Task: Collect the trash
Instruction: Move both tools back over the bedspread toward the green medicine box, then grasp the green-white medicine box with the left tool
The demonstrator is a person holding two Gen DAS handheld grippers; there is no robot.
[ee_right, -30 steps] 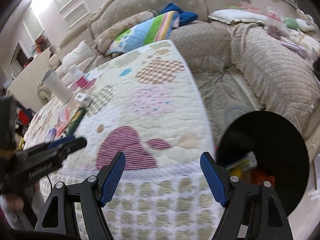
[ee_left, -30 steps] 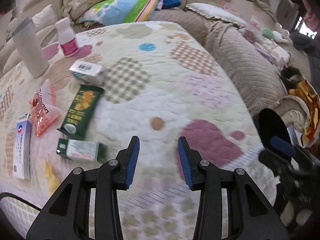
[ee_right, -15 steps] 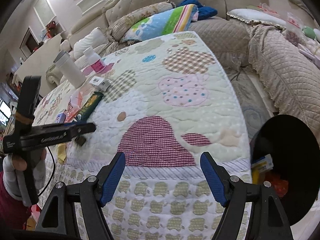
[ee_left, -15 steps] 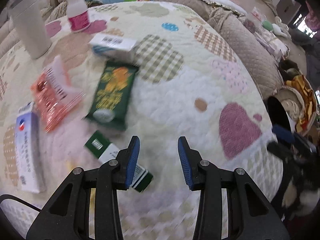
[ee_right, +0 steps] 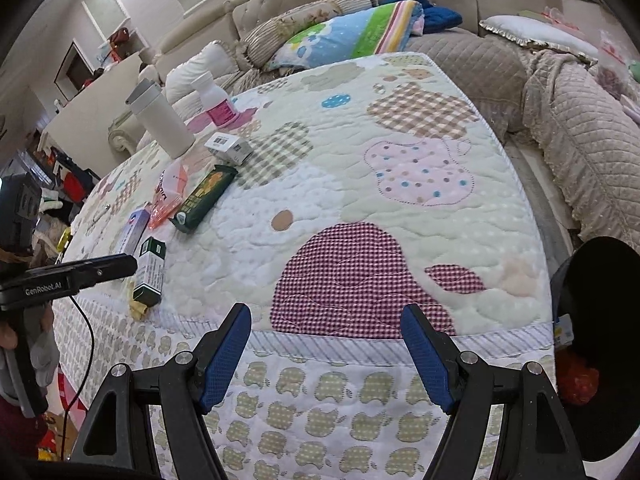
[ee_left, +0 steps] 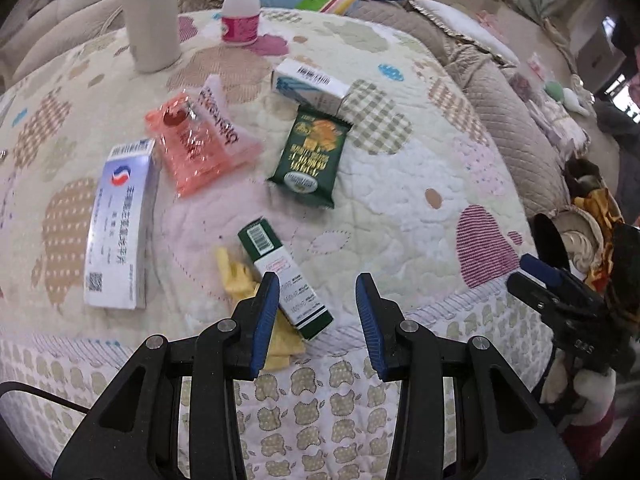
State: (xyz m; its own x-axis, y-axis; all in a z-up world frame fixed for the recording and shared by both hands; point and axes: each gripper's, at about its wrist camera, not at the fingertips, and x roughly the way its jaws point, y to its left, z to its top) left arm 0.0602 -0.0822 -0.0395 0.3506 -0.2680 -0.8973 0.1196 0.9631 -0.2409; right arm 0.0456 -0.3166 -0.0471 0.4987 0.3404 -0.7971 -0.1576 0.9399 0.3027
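Left tool [ee_left: 316, 320] apart, empty, nearer; green-white box [ee_left: 285, 276] just ahead-left, long axis slanting across gap. Right tool [ee_right: 326, 354] apart.

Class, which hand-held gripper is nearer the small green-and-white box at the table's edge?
Left. The left hand-held gripper hovers open right over the small green-and-white box. The right hand-held gripper hangs open farther along the edge, nearer the black bin.

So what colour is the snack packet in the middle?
Dark green snack packet with orange print, clearest from the left wrist.
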